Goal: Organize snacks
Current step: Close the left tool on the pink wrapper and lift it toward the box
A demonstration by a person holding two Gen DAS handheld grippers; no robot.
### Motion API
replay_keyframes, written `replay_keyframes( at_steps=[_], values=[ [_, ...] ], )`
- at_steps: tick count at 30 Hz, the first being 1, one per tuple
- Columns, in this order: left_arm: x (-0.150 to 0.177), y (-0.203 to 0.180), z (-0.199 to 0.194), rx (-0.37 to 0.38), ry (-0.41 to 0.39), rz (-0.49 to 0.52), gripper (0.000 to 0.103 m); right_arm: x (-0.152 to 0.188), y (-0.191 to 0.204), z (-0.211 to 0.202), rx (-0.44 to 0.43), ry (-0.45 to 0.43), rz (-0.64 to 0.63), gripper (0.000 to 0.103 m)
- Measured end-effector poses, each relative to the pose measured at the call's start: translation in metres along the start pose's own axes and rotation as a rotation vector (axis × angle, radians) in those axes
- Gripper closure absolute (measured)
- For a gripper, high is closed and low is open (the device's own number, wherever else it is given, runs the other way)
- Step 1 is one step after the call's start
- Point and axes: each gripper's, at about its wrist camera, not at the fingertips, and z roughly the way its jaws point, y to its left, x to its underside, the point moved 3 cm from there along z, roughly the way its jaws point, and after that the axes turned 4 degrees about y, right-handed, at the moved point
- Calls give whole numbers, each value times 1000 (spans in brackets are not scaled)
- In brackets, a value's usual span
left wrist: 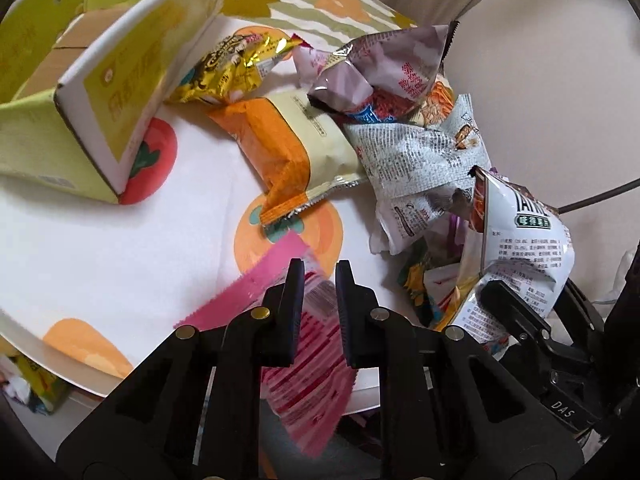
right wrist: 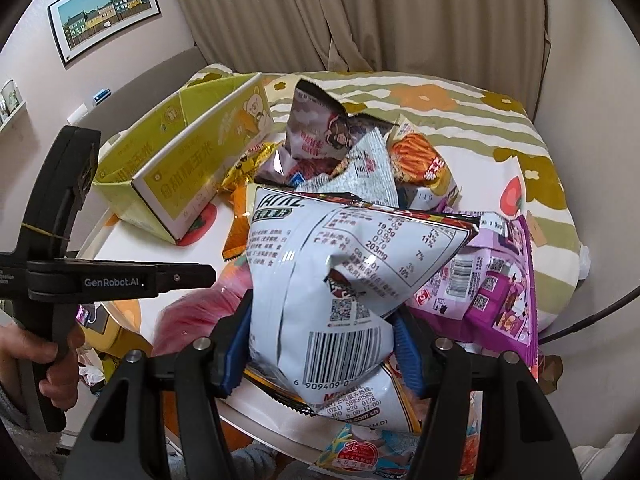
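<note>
My left gripper [left wrist: 319, 276] is shut on a pink snack packet [left wrist: 308, 372] and holds it over the near edge of the round table [left wrist: 120, 248]. My right gripper [right wrist: 320, 344] is shut on a white chip bag [right wrist: 328, 280], lifted above the snack pile; the bag also shows in the left wrist view [left wrist: 516, 240]. An open yellow-green cardboard box [left wrist: 100, 92] lies on the table's left side, also seen in the right wrist view [right wrist: 192, 156]. An orange-and-cream packet [left wrist: 296, 140], a gold packet [left wrist: 228, 68] and a grey-mauve bag [left wrist: 384, 64] lie near it.
A heap of packets fills the table's right half, with a purple bag [right wrist: 496, 284] and an orange stick-snack bag [right wrist: 420, 160]. Behind is a flower-patterned bed [right wrist: 460, 112] and curtains [right wrist: 360, 12]. More packets lie below the table edge [left wrist: 36, 384].
</note>
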Motion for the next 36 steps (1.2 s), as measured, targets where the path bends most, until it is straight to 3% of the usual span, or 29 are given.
replay_keyframes(
  at_steps=[3, 5, 6, 7, 8, 11, 14, 16, 23, 24, 26, 27, 36],
  values=[
    [1, -4, -10, -31, -26, 34, 88, -1, 1, -1, -1, -3, -2, 46],
    [7, -19, -6, -95, -5, 112, 78, 0, 0, -2, -2, -4, 1, 46],
    [10, -24, -9, -135, -4, 161, 47, 0, 0, -4, -1, -6, 3, 46],
    [13, -30, -7, -153, -12, 192, 4, 0, -1, -5, -3, -8, 5, 46],
    [17, -34, -12, -158, -29, 235, 1, 0, -2, -6, -4, -9, 7, 46],
    [26, -43, -5, -216, 8, 343, 0, -1, -5, -10, -1, -17, 16, 46],
    [37, -49, 18, -362, 54, 495, 0, -1, -6, -14, 5, -27, 23, 46],
    [43, -52, 27, -388, 62, 560, 0, 0, -8, -15, 10, -29, 28, 46],
    [34, -43, 56, -313, 140, 559, 1, 6, -12, -9, 18, -17, 43, 46],
    [31, -41, 56, -295, 145, 544, 3, 7, -12, -9, 18, -15, 44, 46],
    [28, -39, 58, -268, 154, 528, 24, 7, -12, -8, 18, -15, 45, 46],
    [27, -39, 58, -260, 161, 525, 27, 8, -12, -8, 18, -14, 46, 46],
    [37, -39, 49, -238, 134, 514, 34, 8, -10, -8, 17, -14, 44, 46]
  ],
)
